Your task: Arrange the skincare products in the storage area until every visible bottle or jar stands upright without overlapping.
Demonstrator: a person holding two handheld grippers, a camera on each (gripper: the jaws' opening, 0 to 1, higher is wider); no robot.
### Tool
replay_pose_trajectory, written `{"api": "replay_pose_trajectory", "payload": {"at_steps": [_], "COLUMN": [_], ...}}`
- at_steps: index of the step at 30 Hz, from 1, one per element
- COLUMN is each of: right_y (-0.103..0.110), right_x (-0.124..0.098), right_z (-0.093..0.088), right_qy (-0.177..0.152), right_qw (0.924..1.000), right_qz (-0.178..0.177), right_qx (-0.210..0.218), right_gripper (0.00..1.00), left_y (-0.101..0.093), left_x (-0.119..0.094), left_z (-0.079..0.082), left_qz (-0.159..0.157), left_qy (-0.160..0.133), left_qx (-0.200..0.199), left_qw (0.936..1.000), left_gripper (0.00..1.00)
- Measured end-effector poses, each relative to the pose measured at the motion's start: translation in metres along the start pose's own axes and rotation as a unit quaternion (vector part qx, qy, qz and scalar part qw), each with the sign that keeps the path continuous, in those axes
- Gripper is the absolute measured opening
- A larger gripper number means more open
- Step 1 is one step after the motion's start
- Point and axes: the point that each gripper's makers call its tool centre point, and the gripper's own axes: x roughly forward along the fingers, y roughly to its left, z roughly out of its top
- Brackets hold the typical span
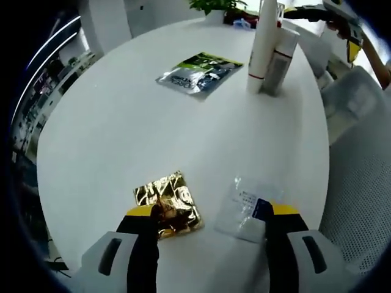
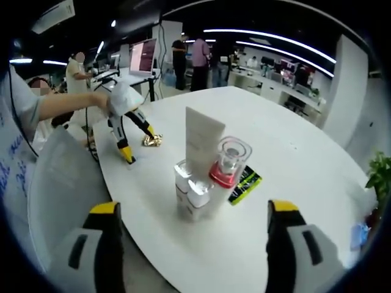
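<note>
The left gripper (image 1: 208,223), jaws spread and empty, is poised over the crinkled gold foil sachet (image 1: 169,204) and the clear plastic sachet (image 1: 246,208) beside it; the right gripper (image 2: 192,223), likewise wide and empty, faces the tall white tube (image 2: 202,141), which stands upright among the clustered bottles; the gold sachet is best pinched by its edge and stood near the tube without overlap.

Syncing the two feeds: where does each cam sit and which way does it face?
Left gripper view: rides the left tongs, looking down across the white table at a gold sachet and clear sachet, with upright bottles beyond; its own jaws show.
Right gripper view: rides the right tongs, facing the bottles from the opposite side; its own jaws, the left tongs and a forearm show.
Shared: table, bottles, gold sachet, green-black sachet.
</note>
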Motion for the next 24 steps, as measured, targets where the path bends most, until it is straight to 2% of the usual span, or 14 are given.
{"api": "replay_pose_trajectory", "payload": {"at_steps": [9,24], "right_y": [0.001,0.002], "right_x": [0.000,-0.001], "right_z": [-0.001,-0.005], "right_qy": [0.002,0.013], "right_qw": [1.0000,0.9999], "right_qz": [0.000,0.000], "right_qx": [-0.002,-0.006], "right_gripper": [1.00,0.99], "left_y": [0.010,0.019], "left_x": [-0.009,-0.018], "left_z": [-0.018,-0.031], "left_qz": [-0.001,-0.015], "left_qy": [0.016,0.016], "left_qx": [0.008,0.037], "left_qw": [0.9998,0.9991], "left_gripper": [0.64,0.50]}}
